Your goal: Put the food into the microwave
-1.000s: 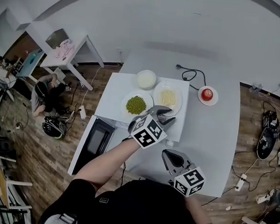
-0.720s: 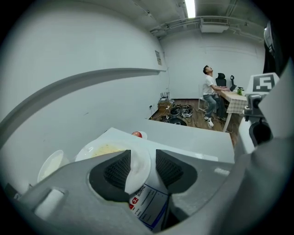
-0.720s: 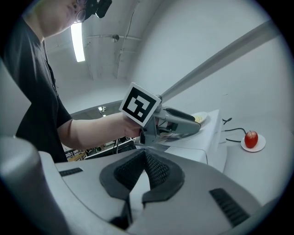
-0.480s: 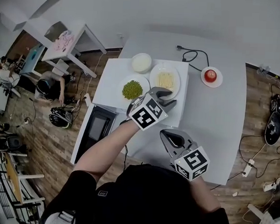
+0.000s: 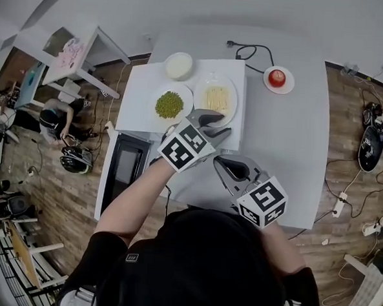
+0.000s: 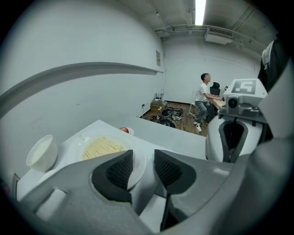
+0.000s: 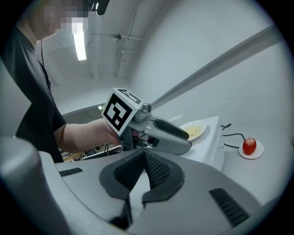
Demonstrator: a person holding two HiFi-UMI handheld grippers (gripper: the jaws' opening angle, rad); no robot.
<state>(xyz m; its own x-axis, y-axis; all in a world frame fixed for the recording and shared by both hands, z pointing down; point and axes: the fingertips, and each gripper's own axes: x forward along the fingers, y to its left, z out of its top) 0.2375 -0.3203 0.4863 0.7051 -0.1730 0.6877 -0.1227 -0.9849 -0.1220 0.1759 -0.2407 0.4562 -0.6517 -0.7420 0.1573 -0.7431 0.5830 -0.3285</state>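
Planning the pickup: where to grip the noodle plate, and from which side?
Noodle plate: probably pinch the near rim, coming in low from the person's side. It lies flat on the tray, rim thin and bare; peas plate crowds its left.

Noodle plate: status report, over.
Left claw open, just been closing; noodle plate rim between its pads, ungripped. Right claw shut, empty. Pea plate close beside.
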